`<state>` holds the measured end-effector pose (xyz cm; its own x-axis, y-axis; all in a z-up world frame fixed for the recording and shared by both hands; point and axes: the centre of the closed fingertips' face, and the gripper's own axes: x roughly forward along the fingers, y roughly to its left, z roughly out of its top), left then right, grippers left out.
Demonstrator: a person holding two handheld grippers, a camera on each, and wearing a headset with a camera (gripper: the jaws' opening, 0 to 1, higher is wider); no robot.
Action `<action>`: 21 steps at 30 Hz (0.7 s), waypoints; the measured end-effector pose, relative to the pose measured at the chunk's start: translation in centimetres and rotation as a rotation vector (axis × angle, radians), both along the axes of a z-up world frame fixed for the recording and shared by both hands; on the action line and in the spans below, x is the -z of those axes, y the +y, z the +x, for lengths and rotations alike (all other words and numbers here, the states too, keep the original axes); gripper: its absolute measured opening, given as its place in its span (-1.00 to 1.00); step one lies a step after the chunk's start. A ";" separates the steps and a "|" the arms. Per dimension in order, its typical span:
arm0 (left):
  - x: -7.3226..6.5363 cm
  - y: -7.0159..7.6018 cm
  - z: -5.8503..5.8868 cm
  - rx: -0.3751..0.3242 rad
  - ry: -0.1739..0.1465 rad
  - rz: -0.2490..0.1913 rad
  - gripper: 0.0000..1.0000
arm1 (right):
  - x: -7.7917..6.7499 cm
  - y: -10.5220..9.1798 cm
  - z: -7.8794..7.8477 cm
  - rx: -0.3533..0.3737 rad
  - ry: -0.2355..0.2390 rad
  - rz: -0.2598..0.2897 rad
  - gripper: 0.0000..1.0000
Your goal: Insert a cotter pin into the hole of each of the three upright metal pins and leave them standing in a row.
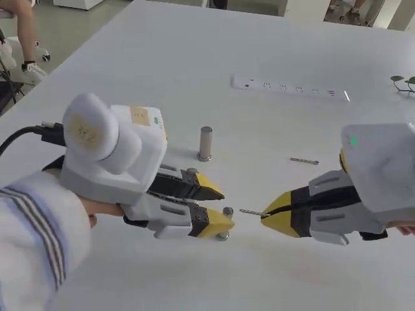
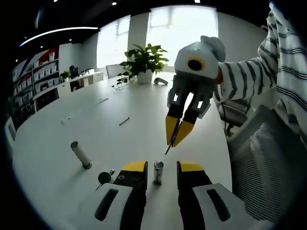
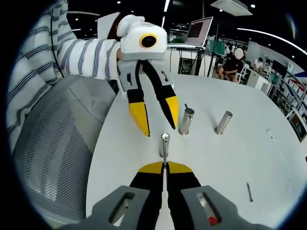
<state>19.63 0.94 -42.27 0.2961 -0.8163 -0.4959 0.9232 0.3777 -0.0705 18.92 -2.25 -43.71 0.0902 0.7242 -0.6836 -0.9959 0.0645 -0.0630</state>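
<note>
Clenching a thin grey cotter pin [image 1: 251,212] in its yellow-tipped jaws, the right gripper [image 1: 267,214] points it at a short upright metal pin [image 3: 165,143] at near centre. That pin stands between the jaws of the left gripper [image 1: 225,207] – released, parted – while a taller silver metal pin [image 1: 205,143] stands farther back

1. A silver metal pin [image 1: 205,143] stands upright on the bench [image 1: 194,65], apart from the others.
2. A second pin [image 2: 158,173] stands upright between the spread left tongs [image 3: 159,129].
3. A third pin [image 3: 186,120] stands just beside it.
4. A thin cotter pin [image 1: 251,212] sits level, clamped in the right tongs [image 1: 262,216], and points at the second pin.
5. A spare cotter pin [image 1: 304,161] lies flat.
</note>
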 end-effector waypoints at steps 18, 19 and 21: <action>0.7 -0.6 0.5 0.055 -0.014 0.040 -0.81 | 0.9 0.3 0.3 0.001 0.002 -0.024 -1.00; 0.7 -0.6 0.5 0.057 -0.013 0.043 -0.82 | 0.9 0.3 0.4 0.001 0.002 -0.024 -1.00; 0.7 -0.6 0.5 0.062 -0.013 0.046 -0.85 | 1.0 0.4 0.4 -0.001 0.002 -0.026 -1.00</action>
